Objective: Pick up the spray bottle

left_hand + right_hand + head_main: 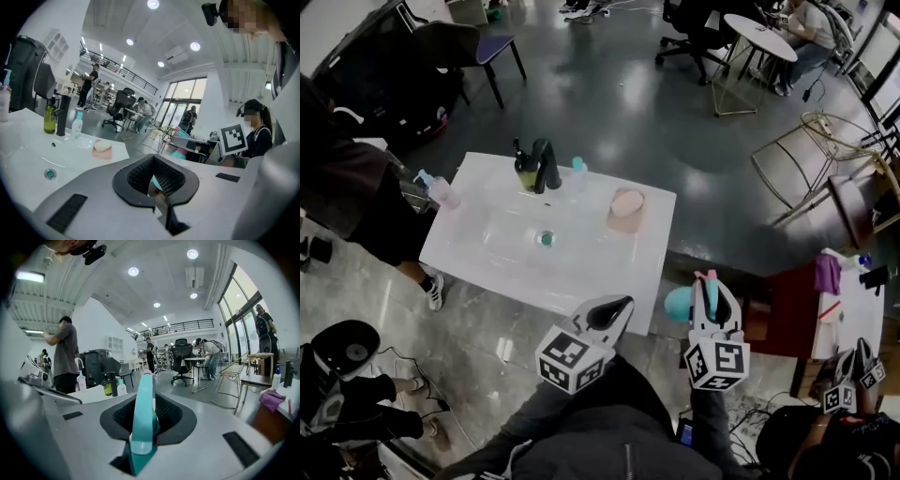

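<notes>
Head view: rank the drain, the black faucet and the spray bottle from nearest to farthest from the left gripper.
1. Drain, in the middle of the white sink, nearest the left gripper.
2. Black faucet, at the sink's far edge.
3. Spray bottle, on the sink's far left corner.

A white washbasin counter stands on the grey floor, its near edge just ahead of the left gripper's jaws. Beyond them are the drain, then a black tap, a green bottle and a small capped bottle. A pink soap dish lies straight ahead, and a clear bottle stands far left.
</notes>
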Available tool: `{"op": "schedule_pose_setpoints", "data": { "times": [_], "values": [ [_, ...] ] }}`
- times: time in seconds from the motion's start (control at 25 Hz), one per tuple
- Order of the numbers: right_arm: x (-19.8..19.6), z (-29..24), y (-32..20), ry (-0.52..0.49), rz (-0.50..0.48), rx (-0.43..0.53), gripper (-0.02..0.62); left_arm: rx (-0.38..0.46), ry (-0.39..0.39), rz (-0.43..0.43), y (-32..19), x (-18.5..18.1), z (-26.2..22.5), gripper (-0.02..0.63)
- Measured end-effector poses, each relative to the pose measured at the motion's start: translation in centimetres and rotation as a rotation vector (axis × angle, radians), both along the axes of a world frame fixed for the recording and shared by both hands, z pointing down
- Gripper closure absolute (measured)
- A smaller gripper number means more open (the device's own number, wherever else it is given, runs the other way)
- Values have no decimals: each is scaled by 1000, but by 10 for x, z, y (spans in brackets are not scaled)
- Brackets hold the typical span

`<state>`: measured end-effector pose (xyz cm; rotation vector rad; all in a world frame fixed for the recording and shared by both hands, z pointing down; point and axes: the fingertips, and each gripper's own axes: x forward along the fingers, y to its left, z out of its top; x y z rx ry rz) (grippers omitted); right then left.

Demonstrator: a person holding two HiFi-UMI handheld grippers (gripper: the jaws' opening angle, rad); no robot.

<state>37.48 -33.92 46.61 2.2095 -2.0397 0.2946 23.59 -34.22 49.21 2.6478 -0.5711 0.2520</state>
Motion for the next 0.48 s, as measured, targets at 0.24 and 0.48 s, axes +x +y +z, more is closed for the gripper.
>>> {"op": "schedule_pose_setpoints", "data": {
  "times": [0.24, 0.48],
  "values": [
    [-8, -6, 48, -3, 3, 8, 520, -5, -2, 8, 49, -5, -6, 603],
    [-12, -6, 79, -6, 10, 16, 520, 4, 1, 15, 78, -9, -10, 603]
  ]
}}
